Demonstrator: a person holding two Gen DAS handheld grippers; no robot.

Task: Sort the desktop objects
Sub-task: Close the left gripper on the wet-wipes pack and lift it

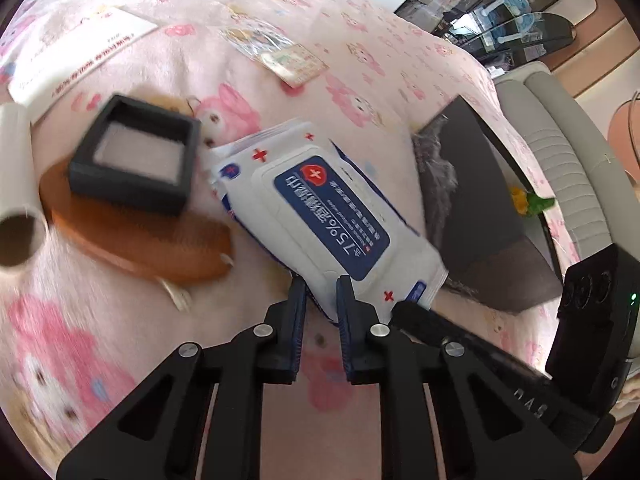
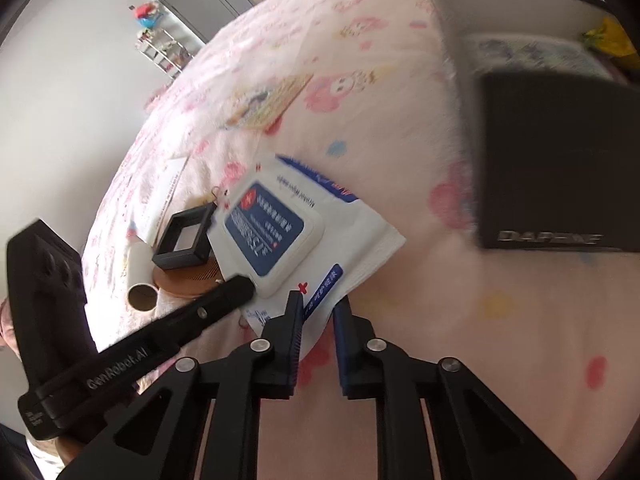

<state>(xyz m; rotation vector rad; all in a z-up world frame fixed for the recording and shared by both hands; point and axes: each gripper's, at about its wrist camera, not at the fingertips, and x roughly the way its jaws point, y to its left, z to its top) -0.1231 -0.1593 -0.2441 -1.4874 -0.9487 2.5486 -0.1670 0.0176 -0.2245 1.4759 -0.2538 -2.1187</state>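
The left claw sits nearest, its two fingers a narrow gap apart and pinching the near edge of the wet-wipe pack, whose white film passes between the blue pads. The right claw holds the same pack at the neighbouring corner, its fingers likewise drawn close with the crimped seam between them; in the left wrist view one of its black fingers lies against the pack's corner.

The pack, white with a blue label and red crosses, lies flat on the pink cartoon-print cloth that covers the table. To its left a wooden comb rests on the cloth, and a black square box sits on top of the comb, just beside the pack. Farther left lies a white cardboard tube, open end toward the camera.

To the right of the pack stands an open black box marked DAPHNE, with something yellow and green at its far edge. Beyond lie a cellophane-wrapped card packet and a white printed box.
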